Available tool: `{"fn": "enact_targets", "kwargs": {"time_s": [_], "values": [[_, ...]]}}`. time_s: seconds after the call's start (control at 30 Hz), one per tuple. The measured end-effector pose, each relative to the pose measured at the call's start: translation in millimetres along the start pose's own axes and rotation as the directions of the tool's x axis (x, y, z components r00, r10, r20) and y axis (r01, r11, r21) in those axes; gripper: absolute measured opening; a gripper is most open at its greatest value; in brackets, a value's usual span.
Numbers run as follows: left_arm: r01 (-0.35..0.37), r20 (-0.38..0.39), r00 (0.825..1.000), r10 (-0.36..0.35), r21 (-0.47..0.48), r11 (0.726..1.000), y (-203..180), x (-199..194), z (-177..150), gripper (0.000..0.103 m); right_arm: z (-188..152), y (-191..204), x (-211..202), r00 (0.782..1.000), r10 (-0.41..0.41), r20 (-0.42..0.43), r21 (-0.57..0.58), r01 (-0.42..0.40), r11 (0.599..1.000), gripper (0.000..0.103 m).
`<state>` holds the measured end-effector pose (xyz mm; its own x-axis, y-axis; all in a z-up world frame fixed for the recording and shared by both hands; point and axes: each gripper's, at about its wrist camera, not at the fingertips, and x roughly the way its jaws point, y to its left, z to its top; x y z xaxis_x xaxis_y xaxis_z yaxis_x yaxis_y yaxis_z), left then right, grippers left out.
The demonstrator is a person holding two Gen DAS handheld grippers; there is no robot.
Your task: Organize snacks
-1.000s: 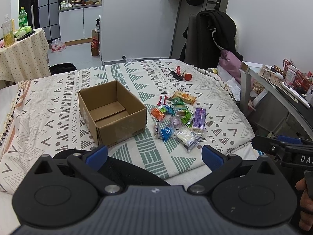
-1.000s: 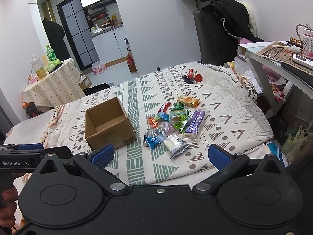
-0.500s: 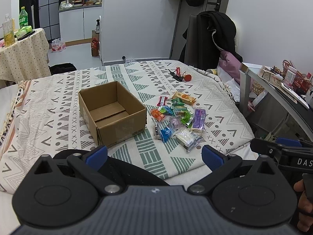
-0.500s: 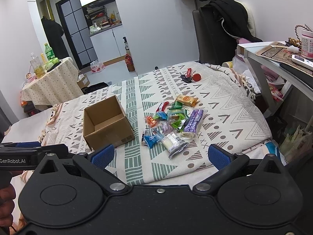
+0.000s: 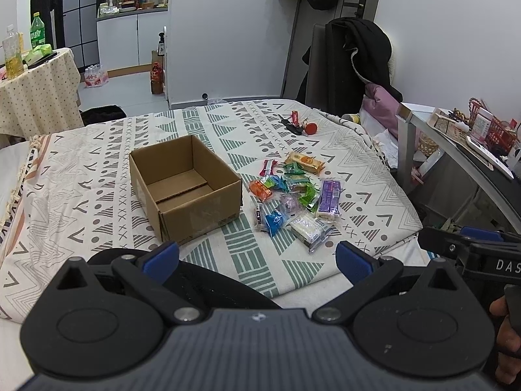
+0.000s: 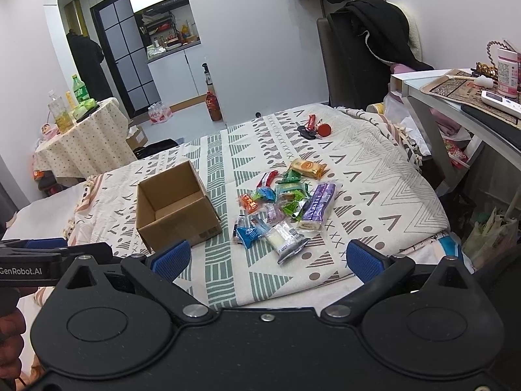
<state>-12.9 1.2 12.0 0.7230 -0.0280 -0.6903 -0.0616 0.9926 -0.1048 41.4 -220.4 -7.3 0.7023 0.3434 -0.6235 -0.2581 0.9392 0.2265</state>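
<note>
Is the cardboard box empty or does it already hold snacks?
Empty: the cardboard box shows only its bare bottom flaps; the snacks lie beside it.

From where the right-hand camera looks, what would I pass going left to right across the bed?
Cardboard box → orange snack packet → purple snack bar → bare patterned bedspread up to the bed's right edge.
</note>
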Motion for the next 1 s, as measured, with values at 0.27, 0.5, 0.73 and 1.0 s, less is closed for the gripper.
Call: {"fn": "enact_targets", "kwargs": {"time_s": [0.27, 0.5, 0.73, 1.0], "values": [[0.008, -0.001, 1.0, -0.008, -0.001, 1.0, -0.3, 1.6, -0.3, 0.102, -1.9, 2.8, 2.5, 1.0, 0.002, -0.003, -0.005, -0.002, 1.0, 0.103], [0.021, 0.003, 1.0, -0.021, -0.01, 1.0, 0.6, 6.5, 5.8, 0.102, -1.3, 1.7, 5.6, 1.0, -0.001, -0.006, -0.001, 0.001, 1.0, 0.103], [0.048, -0.004, 0.999, -0.048, -0.016, 0.999, 0.9, 19.7, 15.7, 0.102, 6.9, -2.1, 19.4, 1.0, -0.002, -0.028, 0.005, 0.003, 1.0, 0.103], [0.066, -0.017, 0.998, -0.066, -0.02, 0.998, -3.3, 44.7, 27.9, 0.102, 15.4, -9.3, 45.8, 0.994, 0.046, -0.102, -0.011, -0.047, 0.999, 0.103]]}}
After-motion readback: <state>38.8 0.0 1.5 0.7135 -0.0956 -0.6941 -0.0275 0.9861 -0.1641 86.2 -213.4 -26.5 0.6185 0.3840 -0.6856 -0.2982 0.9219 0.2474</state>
